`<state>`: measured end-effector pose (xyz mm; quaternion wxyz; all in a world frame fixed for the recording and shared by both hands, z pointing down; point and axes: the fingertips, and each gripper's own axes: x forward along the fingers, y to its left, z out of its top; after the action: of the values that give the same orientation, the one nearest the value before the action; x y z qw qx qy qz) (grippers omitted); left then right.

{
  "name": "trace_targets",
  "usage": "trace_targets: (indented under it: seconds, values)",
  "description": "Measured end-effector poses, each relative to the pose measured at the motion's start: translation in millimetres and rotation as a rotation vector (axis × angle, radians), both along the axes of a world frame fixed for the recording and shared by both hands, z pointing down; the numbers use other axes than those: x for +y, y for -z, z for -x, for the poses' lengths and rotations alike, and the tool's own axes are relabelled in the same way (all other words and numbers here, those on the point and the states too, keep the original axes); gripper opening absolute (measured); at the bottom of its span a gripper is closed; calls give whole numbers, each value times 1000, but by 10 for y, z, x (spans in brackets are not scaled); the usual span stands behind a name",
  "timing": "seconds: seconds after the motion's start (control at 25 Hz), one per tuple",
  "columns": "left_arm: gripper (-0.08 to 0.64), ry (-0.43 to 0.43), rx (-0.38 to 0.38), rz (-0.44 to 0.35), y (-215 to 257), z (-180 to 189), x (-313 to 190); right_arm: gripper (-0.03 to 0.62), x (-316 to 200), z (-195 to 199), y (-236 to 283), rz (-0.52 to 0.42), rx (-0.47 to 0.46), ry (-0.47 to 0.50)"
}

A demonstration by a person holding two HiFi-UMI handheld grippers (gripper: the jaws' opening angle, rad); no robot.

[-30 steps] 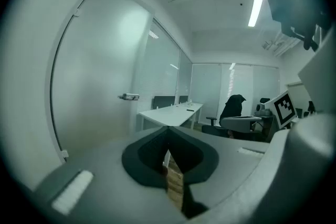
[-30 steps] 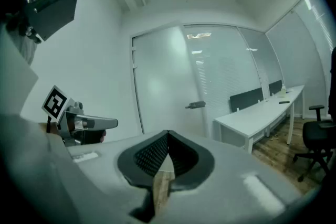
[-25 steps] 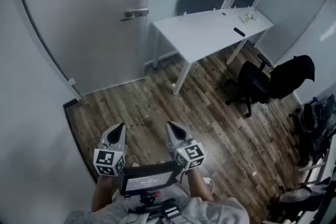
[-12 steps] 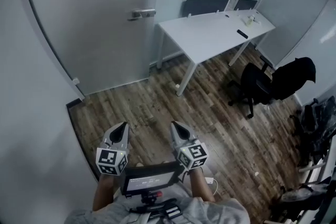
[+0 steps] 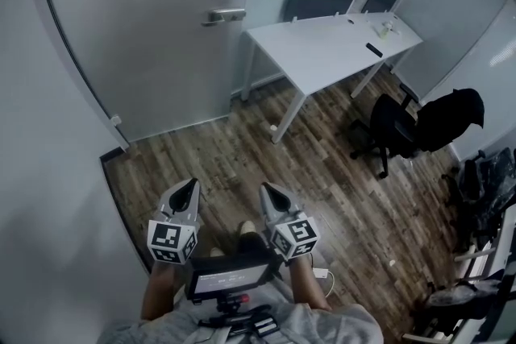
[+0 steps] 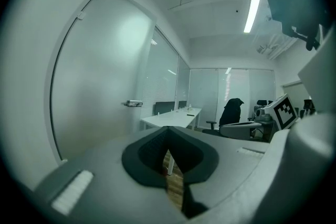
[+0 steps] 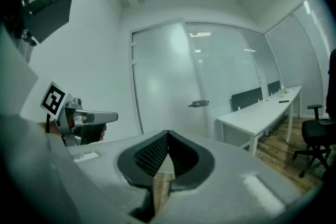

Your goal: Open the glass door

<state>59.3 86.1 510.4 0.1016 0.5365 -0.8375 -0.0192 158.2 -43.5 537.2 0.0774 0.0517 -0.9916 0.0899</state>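
My left gripper [image 5: 188,188], right gripper [image 5: 266,191]: jaws pressed together, nothing in them. Glass door [image 5: 145,44] ahead, a bit left, well apart from me. Looks big, heavy, stiff, slippery. Best spot to grab, I think: metal handle [image 5: 224,14].

Frosted glass door [image 5: 137,36], closed, metal lever handle [image 5: 223,14]

White table [image 5: 330,52] stands far, right of centre, on wood-plank floor [image 5: 242,165]. Slim dark object [image 5: 373,50] lies near table's right end. Small pale item [image 5: 385,30] sits just beyond it, too small to tell. Dark chair backs [image 5: 318,6] line table's far edge. Black office chair [image 5: 387,129] stands near table's right legs. Black garment [image 5: 447,117] hangs just right of chair. Dark clutter [image 5: 484,181] along right edge.
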Motion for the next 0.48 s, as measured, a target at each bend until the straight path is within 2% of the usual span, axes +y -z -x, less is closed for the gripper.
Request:
trace_targets:
  seconds: [0.24, 0.48]
  values:
    - [3, 13, 27, 10, -139, 252, -124, 2, -141, 256, -142, 1, 23, 12]
    - [3, 32, 22, 12, -141, 622, -508, 2, -562, 667, -143, 3, 20, 38]
